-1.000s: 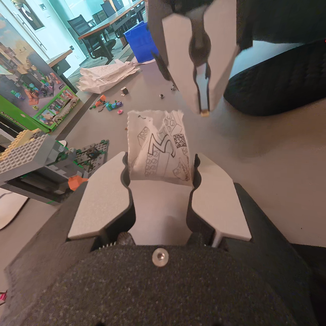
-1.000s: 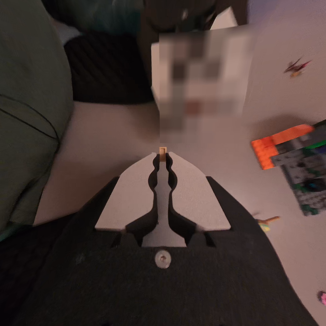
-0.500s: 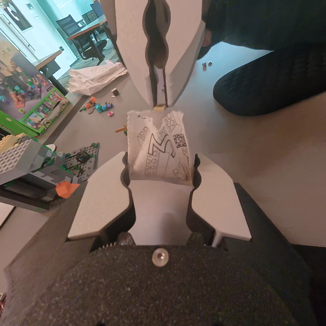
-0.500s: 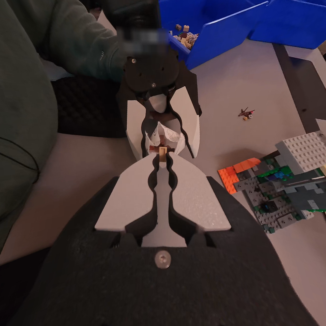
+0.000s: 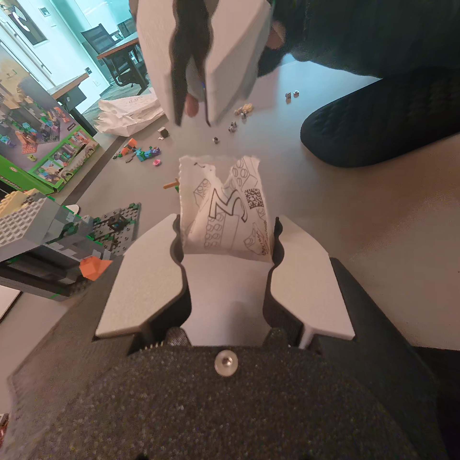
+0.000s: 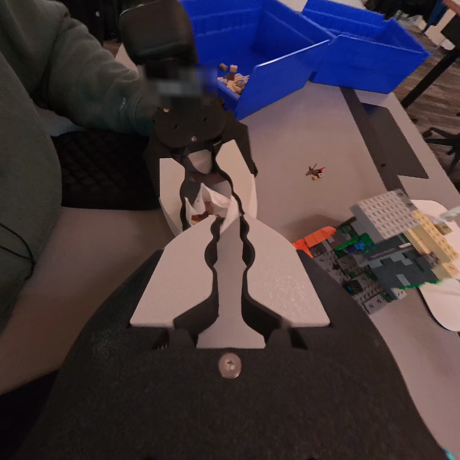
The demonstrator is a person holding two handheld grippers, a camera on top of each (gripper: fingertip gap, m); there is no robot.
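The left gripper [image 5: 225, 221] clasps a small white paper bag [image 5: 222, 211] by its sides, torn mouth up and spread, so the opening faces whatever comes from above. The right gripper [image 6: 227, 219] hangs just over that mouth, its jaws parted a little with nothing between them. Brown pieces [image 6: 202, 214] lie inside the bag. Beside them on the grey table [image 5: 348, 211] stands a half-built brick model [image 6: 388, 251], with loose bricks [image 5: 139, 153] scattered farther off and blue bins [image 6: 286, 64] along the edge.
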